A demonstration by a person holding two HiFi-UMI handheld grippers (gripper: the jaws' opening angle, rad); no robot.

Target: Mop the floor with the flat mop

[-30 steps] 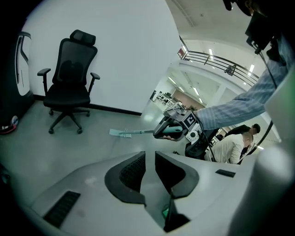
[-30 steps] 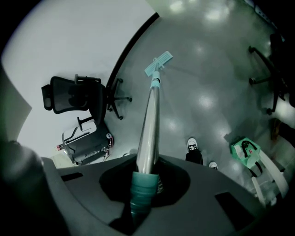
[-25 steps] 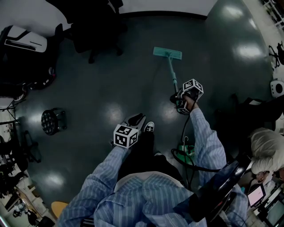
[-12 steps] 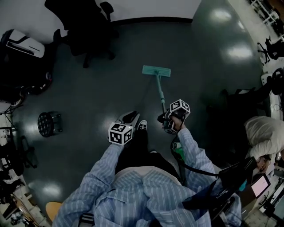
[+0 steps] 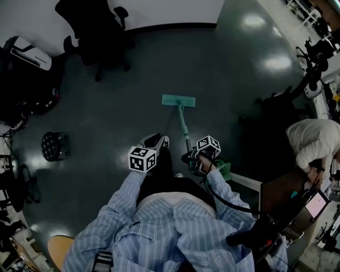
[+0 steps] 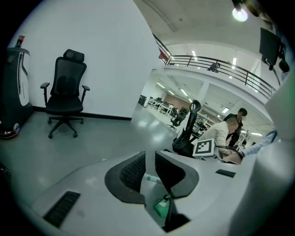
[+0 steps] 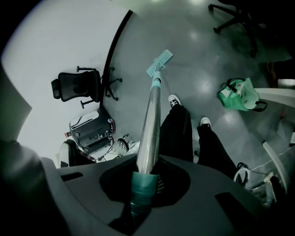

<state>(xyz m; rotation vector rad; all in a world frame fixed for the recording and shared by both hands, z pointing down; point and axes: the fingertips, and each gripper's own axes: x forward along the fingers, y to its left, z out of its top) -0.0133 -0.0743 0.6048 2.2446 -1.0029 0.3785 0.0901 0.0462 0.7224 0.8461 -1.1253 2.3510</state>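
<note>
Mop head (image 5: 178,100) lies flat on the dark, glossy floor (image 5: 122,106), out in the open middle of it. It is well short of the far edge, where the white wall (image 5: 175,10) meets a dark skirting strip. Its pale green pad sits crosswise. The handle (image 5: 184,127) runs from the middle of the pad back toward the person and slants up into the right claw (image 5: 189,158).

The right gripper view shows that claw pressed onto the handle's dark green grip sleeve. The silvery shaft rises out from between the jaws and ends at the small green pad far off on the floor. Beside the shaft are the person's dark trouser legs and a white-toed shoe (image 7: 174,99).

The left claw (image 6: 150,161) is held apart from the handle, just to its left. Its two black ribbed jaws stand a narrow gap apart with nothing pinched between them. Only floor and a bit of the handle show through the gap.

A black office chair (image 5: 98,32) stands near the far left corner of the floor, by the wall. A round dark stool (image 5: 53,146) sits toward the left edge. A green bag (image 5: 223,170) rests on the floor close to the person's right side. Another person in a light top (image 5: 313,139) is at the right edge.
</note>
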